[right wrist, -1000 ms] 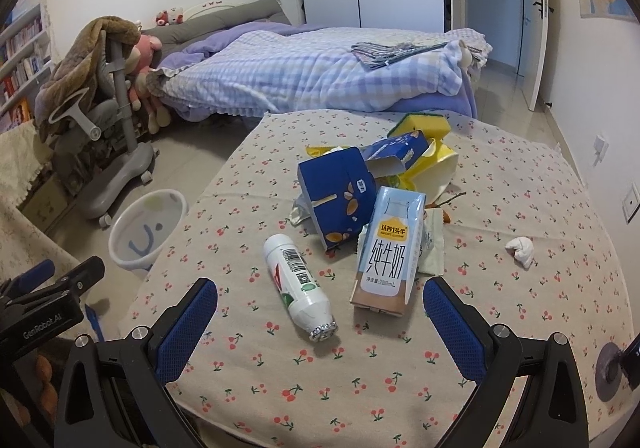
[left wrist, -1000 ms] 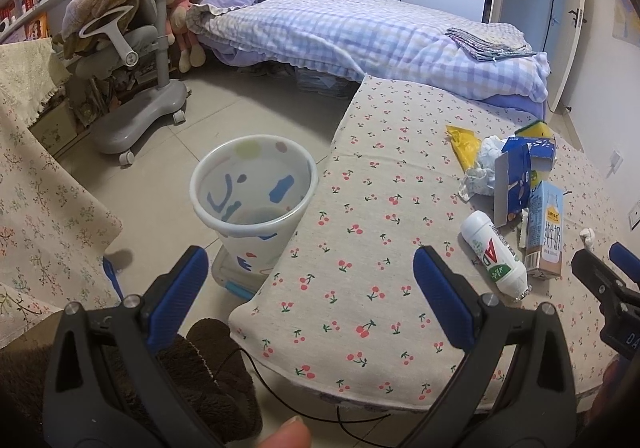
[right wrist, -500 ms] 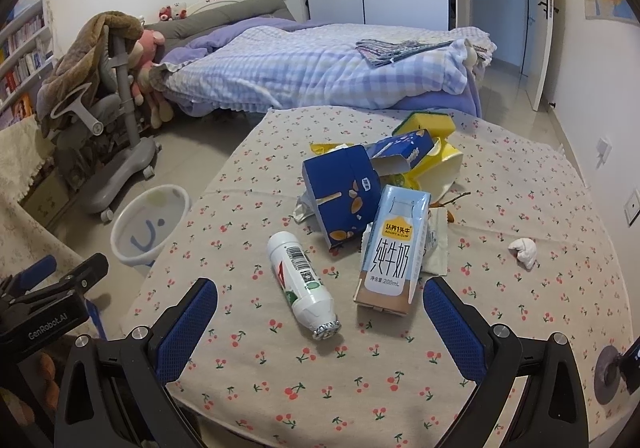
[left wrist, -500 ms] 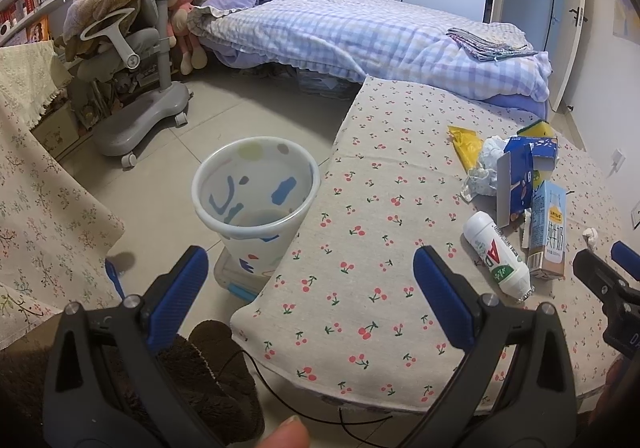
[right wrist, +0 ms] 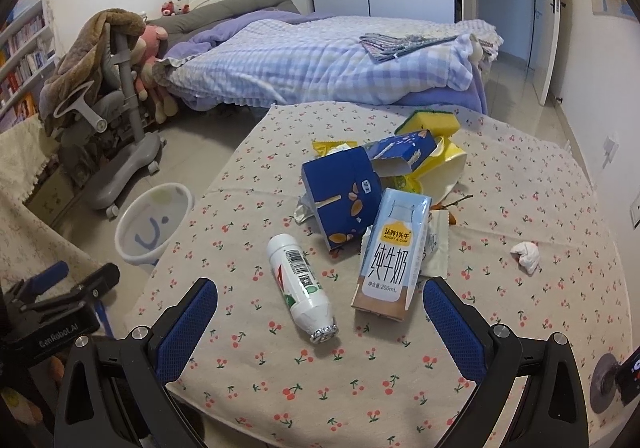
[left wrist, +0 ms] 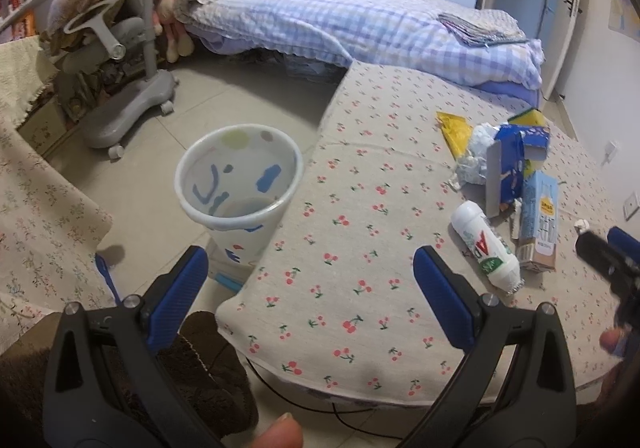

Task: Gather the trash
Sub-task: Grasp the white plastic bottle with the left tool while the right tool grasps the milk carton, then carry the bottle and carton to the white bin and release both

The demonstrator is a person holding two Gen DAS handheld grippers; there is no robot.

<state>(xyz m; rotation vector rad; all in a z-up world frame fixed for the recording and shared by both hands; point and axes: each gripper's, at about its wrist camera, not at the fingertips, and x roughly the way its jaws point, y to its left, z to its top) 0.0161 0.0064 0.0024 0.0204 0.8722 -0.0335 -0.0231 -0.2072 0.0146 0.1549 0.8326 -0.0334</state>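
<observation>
A bedroom, with a tabletop [right wrist: 520, 328] covered in a cherry-print cloth. A person holds a hand-held gripper in each hand at the tabletop's near edge; both are empty, their blue-padded fingers spread wide.

The trash lies in a loose heap toward the middle of the tabletop. Nearest is a white plastic drink bottle [right wrist: 300, 284] lying on its side. Its long axis runs mostly away from the onlooker, tilted a little leftward at the far end, with its foil-rimmed mouth pointing back toward the near edge. Just to its right lies a pale blue milk carton [right wrist: 394, 252], flat, its top farthest away. Behind these sit a torn dark blue box [right wrist: 344, 191], yellow wrappers [right wrist: 440, 159] and a yellow sponge [right wrist: 432, 123]. A crumpled white tissue [right wrist: 526, 256] lies well apart, to the right.

The right hand-held gripper [right wrist: 320, 318] hovers directly in front of the bottle, whose mouth end lies about midway between its fingers, so the right hand is clearly the nearer. The left hand-held gripper [left wrist: 310, 282] hovers over the tabletop's left corner, with the bottle [left wrist: 486, 248] off to its right.

On the floor, just beside the tabletop's left edge, stands a white wastebasket [left wrist: 240, 183] with coloured shapes, apparently empty. No trash seems collected yet.
</observation>
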